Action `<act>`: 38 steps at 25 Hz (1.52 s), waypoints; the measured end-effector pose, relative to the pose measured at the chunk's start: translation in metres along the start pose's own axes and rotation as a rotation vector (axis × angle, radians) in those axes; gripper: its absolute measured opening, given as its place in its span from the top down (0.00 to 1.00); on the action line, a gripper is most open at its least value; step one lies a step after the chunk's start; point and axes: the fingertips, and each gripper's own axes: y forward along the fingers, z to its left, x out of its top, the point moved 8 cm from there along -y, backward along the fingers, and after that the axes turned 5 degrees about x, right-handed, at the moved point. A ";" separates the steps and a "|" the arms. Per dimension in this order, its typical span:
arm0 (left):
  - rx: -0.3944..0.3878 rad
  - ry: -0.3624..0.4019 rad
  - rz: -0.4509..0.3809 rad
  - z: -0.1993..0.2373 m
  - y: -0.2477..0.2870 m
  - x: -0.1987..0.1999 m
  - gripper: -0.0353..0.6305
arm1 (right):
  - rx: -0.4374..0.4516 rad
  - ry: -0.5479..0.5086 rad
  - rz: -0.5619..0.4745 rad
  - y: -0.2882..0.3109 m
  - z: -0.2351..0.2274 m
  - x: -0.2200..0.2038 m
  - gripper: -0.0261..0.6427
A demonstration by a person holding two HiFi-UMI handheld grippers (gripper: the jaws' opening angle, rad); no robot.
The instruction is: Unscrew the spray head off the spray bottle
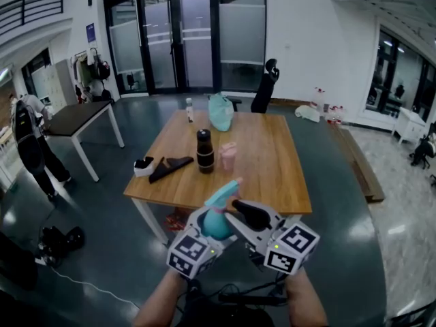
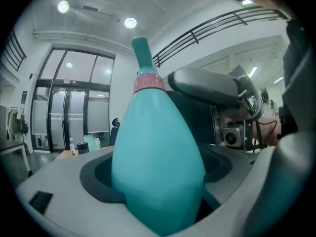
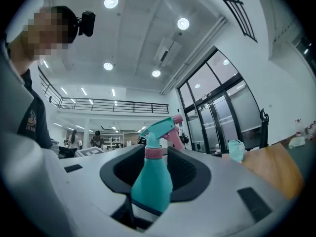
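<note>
One teal bottle, smooth, opaque and pear-shaped, carries one pink collar at its narrow neck and one teal spray head with a pink nozzle tip, still screwed on; what is inside cannot be seen. Two grey grippers with black pads meet at it, each bearing one marker cube. The left gripper pinches the bottle's belly and holds it up in front of the person, at the near edge of the table. The right gripper has its jaws spread, with the bottle standing between them and a gap on either side. The one wooden table holds six things: a dark flask, a pink cup, a teal bag, a small clear vial, a flat black piece and a white-and-black box
</note>
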 end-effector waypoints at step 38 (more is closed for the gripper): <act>-0.133 0.005 0.015 -0.004 -0.007 -0.006 0.29 | 0.055 0.012 0.027 -0.008 -0.001 -0.006 0.74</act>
